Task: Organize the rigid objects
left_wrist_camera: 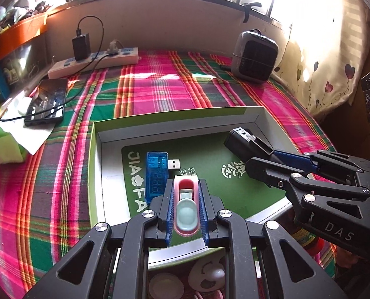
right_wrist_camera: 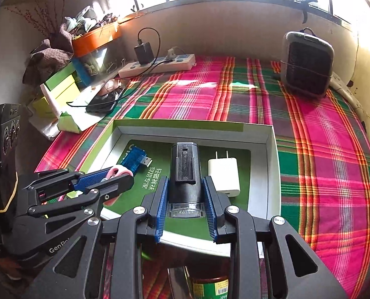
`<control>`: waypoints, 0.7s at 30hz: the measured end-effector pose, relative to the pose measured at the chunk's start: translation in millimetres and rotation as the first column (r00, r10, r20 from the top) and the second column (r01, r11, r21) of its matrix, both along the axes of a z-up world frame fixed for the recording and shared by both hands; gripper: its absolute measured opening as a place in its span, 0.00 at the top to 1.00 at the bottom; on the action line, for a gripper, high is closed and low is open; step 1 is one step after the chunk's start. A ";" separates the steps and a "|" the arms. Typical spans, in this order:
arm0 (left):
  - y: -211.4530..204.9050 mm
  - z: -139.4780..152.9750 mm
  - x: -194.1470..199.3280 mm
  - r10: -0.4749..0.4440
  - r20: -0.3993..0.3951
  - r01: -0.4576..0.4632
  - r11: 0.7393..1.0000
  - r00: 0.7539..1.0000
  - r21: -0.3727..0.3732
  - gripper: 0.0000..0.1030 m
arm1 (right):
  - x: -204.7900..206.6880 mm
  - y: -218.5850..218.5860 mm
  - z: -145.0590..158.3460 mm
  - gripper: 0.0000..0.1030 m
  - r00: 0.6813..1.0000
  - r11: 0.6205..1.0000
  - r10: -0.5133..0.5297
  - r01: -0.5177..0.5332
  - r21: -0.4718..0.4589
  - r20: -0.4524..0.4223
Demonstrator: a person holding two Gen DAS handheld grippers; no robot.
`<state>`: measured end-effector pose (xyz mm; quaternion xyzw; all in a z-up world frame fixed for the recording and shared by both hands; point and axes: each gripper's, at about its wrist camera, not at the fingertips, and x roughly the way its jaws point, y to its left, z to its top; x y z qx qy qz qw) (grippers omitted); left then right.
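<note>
A shallow white box [left_wrist_camera: 175, 122] with a green liner lies on the plaid cloth; it also shows in the right wrist view [right_wrist_camera: 272, 159]. My left gripper [left_wrist_camera: 186, 186] is shut on a pink oval device [left_wrist_camera: 186, 209], held over the box's near left; the right wrist view shows that gripper [right_wrist_camera: 117, 174] too. My right gripper [right_wrist_camera: 186, 184] is shut on a black flashlight-like device [right_wrist_camera: 185, 172], held over the box's middle; the left wrist view shows that gripper [left_wrist_camera: 254, 149] too. A blue USB meter [left_wrist_camera: 156, 172] and a white wall charger [right_wrist_camera: 223, 175] lie in the box.
A white power strip [left_wrist_camera: 95, 62] with a black adapter lies at the back left. A black phone [left_wrist_camera: 46, 102] lies on tissue at left. A grey heater [left_wrist_camera: 254, 57] stands at back right. Small white items [left_wrist_camera: 207, 274] and a green can [right_wrist_camera: 209, 286] lie below the grippers.
</note>
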<state>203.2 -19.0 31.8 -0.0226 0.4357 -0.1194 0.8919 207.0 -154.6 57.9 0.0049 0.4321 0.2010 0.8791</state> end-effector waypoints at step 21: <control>-4.1 -14.3 19.8 0.000 -0.028 0.001 0.999 1.000 0.038 0.84 | 29.9 8.7 -24.9 0.72 0.999 0.995 -0.005 0.001 -0.104 -0.038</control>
